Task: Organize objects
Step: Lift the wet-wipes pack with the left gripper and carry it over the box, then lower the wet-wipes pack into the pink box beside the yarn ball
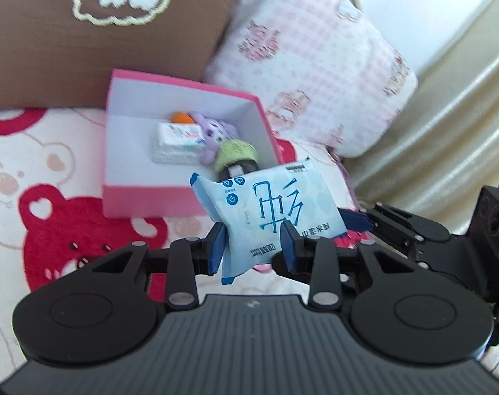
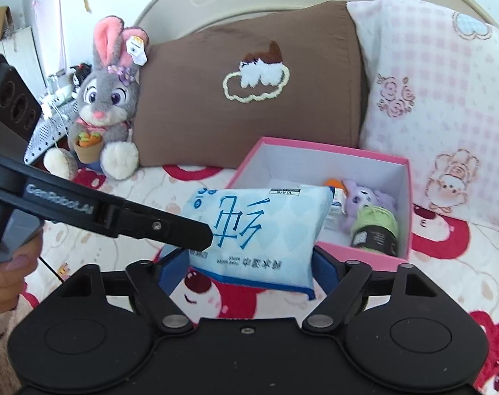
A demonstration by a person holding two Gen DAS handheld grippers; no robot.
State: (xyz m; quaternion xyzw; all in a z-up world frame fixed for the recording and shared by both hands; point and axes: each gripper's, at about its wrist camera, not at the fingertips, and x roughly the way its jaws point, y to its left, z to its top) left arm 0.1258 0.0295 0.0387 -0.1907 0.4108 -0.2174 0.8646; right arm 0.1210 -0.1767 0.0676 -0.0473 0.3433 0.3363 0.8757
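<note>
Through the left wrist camera I see my left gripper (image 1: 253, 245) pinching a blue tissue pack (image 1: 269, 217), its blue pads (image 1: 217, 247) pressed against both sides of the pack's lower end. The pack is held up off the bedspread (image 1: 35, 177), just in front of the pink box (image 1: 183, 151) and overlapping its near right corner. Inside the box lie a small white tissue packet (image 1: 178, 141), a purple plush toy (image 1: 216, 131), something orange (image 1: 181, 118) and a dark bottle with a green cap (image 1: 238, 159). A brown cushion (image 1: 85, 42) and a pink checked pillow (image 1: 312, 62) stand behind. My right gripper (image 1: 358, 222) comes in from the right, its blue tip touching the pack's right edge.

Through the right wrist camera, my right gripper (image 2: 249, 265) has its fingers spread wide on either side of the tissue pack (image 2: 256, 230); I cannot tell whether the pads press on it. The left gripper (image 2: 196, 233) reaches in from the left and holds the pack's left side, though its fingertips are hidden. The pack hangs above the bedspread (image 2: 447, 279), next to the pink box (image 2: 364, 247). A grey rabbit plush (image 2: 108, 98) sits against the brown cushion (image 2: 249, 82).
</note>
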